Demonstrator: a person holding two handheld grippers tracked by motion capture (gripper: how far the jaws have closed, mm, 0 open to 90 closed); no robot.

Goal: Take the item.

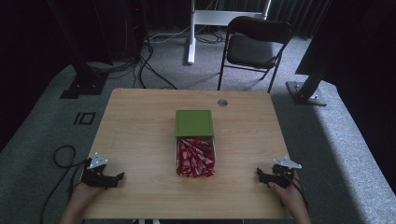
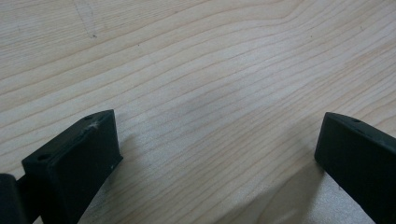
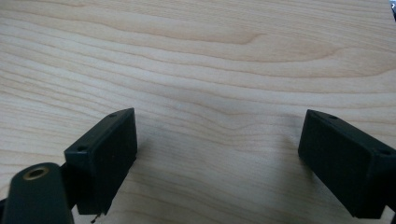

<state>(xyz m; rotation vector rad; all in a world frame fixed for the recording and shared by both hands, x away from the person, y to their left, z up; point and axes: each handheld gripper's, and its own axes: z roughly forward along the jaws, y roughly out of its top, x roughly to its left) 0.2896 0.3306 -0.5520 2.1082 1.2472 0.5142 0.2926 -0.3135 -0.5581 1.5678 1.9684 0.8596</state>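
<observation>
On the light wooden table (image 1: pixel 140 121) a green box (image 1: pixel 194 123) sits near the middle, its green lid slid back toward the far edge so that the near half stands uncovered and shows a heap of red sachets (image 1: pixel 195 157) packed inside. The left gripper (image 1: pixel 116 178) rests on the near left corner of the table, held in the person's left hand (image 1: pixel 84 191), with its jaws pointing inward toward the middle; the box lies well apart from it, off to its right and a little farther up the table. The right gripper (image 1: pixel 259 174) rests on the near right corner in the person's right hand (image 1: pixel 288 192), jaws likewise turned inward, and the box lies well apart to its left, a little farther up the table. In the left gripper view its two black jaws stand wide apart over bare wood grain with nothing between them. The right gripper view shows the same: jaws spread wide, holding nothing, just above the tabletop. A black cable (image 1: pixel 58 158) loops on the floor beside the left hand.
</observation>
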